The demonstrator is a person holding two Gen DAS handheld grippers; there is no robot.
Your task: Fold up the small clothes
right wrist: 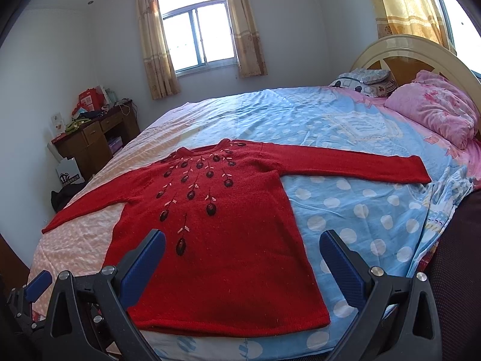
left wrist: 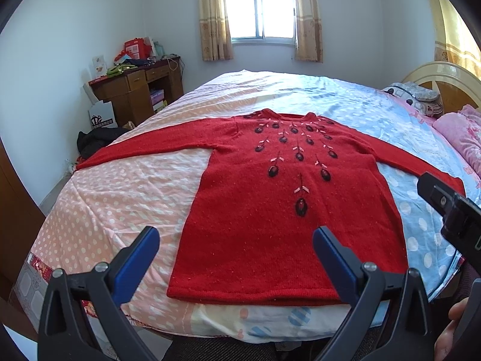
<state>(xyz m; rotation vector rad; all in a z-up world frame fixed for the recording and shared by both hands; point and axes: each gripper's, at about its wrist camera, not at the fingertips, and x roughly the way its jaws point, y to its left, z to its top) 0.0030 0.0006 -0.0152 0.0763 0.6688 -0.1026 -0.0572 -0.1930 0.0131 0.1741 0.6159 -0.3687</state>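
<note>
The sweater [left wrist: 270,210] lies flat on the bed [left wrist: 120,204], hem toward both grippers, collar away, sleeves spread sideways (bare bedding either side). Left gripper [left wrist: 236,240] and right gripper [right wrist: 242,243] gape wide, empty.

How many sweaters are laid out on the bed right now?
1. A red sweater lies flat on the bed, hem toward the claws, one sleeve stretched toward the pink pillow, the other toward the desk side. The dark heap on the floor could hide more clothes.

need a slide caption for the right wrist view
Open right gripper poised over a red knitted sweater spread flat, sleeves out, on a polka-dot bedsheet.
</note>
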